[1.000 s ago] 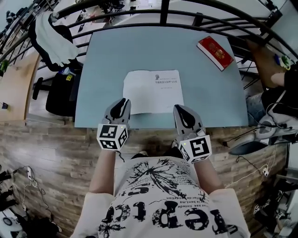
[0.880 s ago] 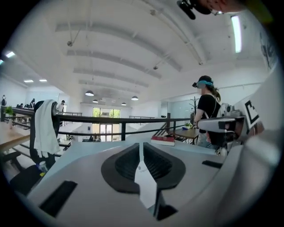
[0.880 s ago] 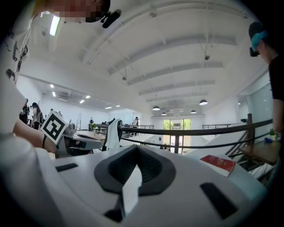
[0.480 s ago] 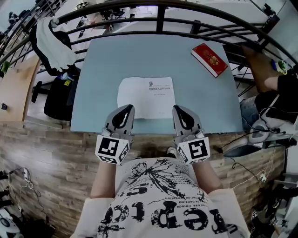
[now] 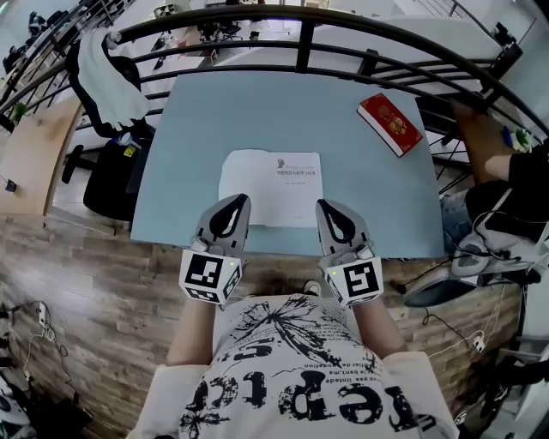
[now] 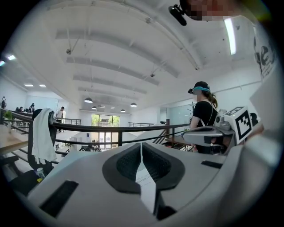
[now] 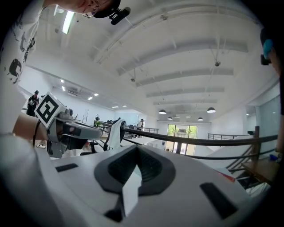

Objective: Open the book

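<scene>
A white book lies flat on the blue-grey table, showing a pale page with a few lines of print at its far side. A red book rests at the table's far right corner. My left gripper hovers over the white book's near left corner, jaws shut, nothing between them. My right gripper hovers over the near right corner, also shut and empty. Both point level across the table. In the left gripper view the left gripper's jaws meet; in the right gripper view so do the right gripper's.
A black railing curves round the table's far side. A chair draped with a white garment stands at the left. A seated person is at the right edge. Wooden floor lies under the table's near edge.
Both grippers have risen a little and pulled back toward the book's near edge. The white book lies as it did.
</scene>
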Motion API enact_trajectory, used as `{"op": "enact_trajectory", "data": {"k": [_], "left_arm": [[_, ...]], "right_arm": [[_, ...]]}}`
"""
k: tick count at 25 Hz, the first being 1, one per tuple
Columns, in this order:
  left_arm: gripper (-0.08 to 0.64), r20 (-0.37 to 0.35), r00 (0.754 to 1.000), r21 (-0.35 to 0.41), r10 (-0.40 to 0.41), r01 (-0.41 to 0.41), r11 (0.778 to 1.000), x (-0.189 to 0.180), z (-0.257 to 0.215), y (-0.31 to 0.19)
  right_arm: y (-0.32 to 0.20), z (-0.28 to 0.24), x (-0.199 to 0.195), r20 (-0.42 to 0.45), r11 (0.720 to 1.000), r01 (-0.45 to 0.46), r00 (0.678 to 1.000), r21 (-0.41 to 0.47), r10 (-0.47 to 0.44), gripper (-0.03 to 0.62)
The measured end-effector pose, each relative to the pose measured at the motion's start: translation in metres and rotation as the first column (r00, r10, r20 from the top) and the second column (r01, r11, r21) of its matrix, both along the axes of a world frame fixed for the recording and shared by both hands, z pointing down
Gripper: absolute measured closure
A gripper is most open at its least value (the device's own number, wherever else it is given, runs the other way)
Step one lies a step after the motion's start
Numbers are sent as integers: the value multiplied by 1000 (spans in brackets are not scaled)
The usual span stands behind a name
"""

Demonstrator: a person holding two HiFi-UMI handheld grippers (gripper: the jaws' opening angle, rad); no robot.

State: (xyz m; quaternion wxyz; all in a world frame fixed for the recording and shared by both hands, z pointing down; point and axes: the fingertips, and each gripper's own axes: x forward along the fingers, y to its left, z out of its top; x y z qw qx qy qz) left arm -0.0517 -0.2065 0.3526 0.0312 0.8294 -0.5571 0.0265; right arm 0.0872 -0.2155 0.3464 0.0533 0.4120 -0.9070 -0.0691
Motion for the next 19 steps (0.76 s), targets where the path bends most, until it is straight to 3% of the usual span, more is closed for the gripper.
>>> {"op": "enact_trajectory", "data": {"k": [19], "left_arm": [[534,20,999,2,-41,41,999,-11,-4,1]], "right_arm": [[-10,-3,-2,16,1000,2,1000,-7,-2,584]]}}
